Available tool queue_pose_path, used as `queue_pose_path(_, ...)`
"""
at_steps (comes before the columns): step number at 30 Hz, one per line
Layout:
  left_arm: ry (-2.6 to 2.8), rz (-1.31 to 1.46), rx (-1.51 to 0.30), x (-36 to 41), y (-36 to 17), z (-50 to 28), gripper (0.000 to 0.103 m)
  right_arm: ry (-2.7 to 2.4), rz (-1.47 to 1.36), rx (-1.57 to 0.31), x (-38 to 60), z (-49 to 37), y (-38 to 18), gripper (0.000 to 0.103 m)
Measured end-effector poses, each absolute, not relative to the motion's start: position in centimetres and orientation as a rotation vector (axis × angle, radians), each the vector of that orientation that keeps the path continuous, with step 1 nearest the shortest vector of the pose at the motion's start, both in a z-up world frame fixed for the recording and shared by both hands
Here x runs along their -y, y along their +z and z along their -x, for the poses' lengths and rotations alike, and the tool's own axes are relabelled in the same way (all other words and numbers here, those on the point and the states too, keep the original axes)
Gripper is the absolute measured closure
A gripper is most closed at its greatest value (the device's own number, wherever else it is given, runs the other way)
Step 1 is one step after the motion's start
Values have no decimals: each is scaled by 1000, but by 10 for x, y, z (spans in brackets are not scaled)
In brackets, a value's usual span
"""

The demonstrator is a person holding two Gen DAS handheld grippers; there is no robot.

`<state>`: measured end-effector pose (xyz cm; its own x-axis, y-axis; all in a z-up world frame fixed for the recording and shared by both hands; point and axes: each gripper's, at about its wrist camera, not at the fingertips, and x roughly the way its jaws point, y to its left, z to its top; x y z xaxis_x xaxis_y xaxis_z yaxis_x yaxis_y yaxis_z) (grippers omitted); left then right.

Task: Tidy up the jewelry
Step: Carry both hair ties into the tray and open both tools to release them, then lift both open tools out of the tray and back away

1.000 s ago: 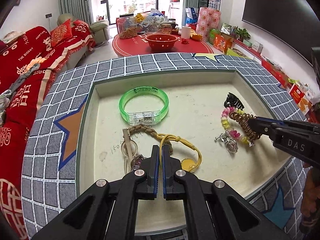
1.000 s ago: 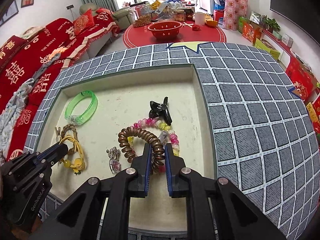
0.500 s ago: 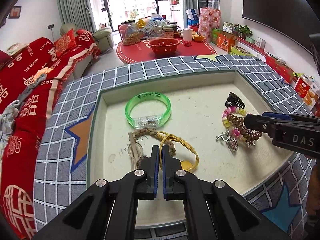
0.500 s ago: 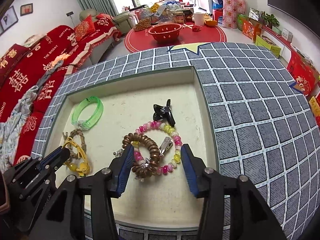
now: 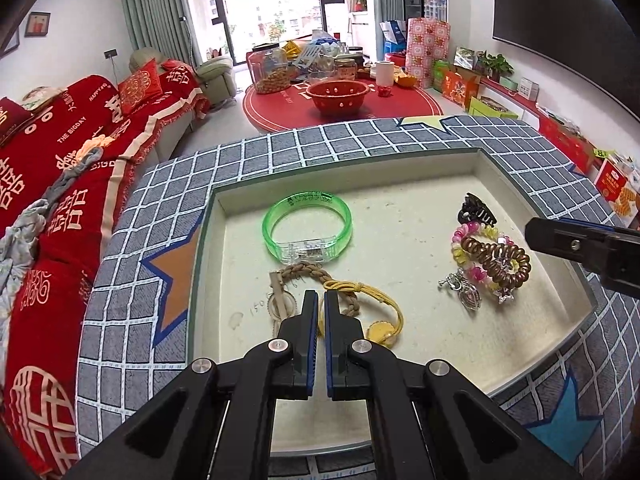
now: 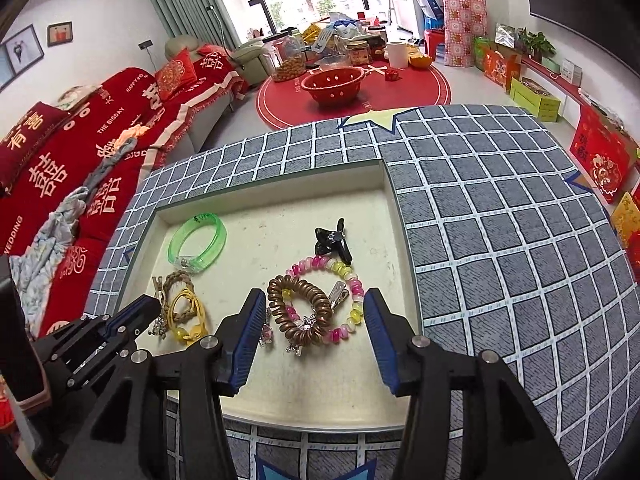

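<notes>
Right wrist view: my right hand-held gripper (image 6: 314,322) is hanging with its fingers spread wide above a brown spiral hair tie (image 6: 301,312) lying across a pink-and-yellow beaded bracelet (image 6: 343,280), near the right wall of the cream tray (image 6: 280,184) sunk into the checked desk (image 6: 500,240). A second ago those fingers were closing on the spiral tie; now it is lying released. My left hand-held gripper (image 5: 319,312) is staying pressed together, gripping nothing, over the yellow cord bracelet (image 5: 380,312) and braided band (image 5: 308,272), below the green bangle (image 5: 307,226).
</notes>
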<state>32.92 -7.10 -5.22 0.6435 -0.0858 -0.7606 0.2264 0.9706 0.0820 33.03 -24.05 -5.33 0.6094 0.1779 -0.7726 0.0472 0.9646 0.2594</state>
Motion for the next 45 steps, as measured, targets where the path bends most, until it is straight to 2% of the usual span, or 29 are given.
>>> queue_pose_path(22, -100, -155, -824, 45, -42, -332, 87, 58, -256, -905, 244, -326, -50, 48)
queue_pose_path(23, -98, -149, -825, 43, -42, -332, 84, 59, -257, -907, 244, -326, -50, 48)
queue_pose_path(24, -95, -143, -825, 41, -42, -332, 68, 59, -256, -907, 244, -326, -49, 48)
queue_pose_path(25, -85, -137, -831, 40, -42, -333, 0, 59, -256, -906, 244, -326, -49, 48)
queue_pose_path(32, -25, -149, -781, 29, -45, -339, 0, 55, -253, -906, 242, -323, -47, 47)
queue_pose_path(34, -15, -162, -776, 26, -45, -341, 0, 53, -239, -903, 240, -322, -46, 39)
queue_pose_path(35, -12, -169, -775, 26, -46, -341, 0, 51, -225, -903, 238, -321, -46, 22)
queue_pose_path(36, -10, -172, -774, 25, -46, -340, 0, 50, -209, -904, 236, -321, -46, 13)
queue_pose_path(38, -5, -169, -778, 25, -47, -338, 0, 50, -184, -899, 232, -320, -47, 12)
queue_pose_path(40, -7, -159, -786, 25, -48, -331, 0, 49, -185, -889, 230, -317, -48, 0)
queue_pose_path(45, -4, -173, -794, 25, -53, -323, 0, 51, -183, -876, 228, -312, -47, 0)
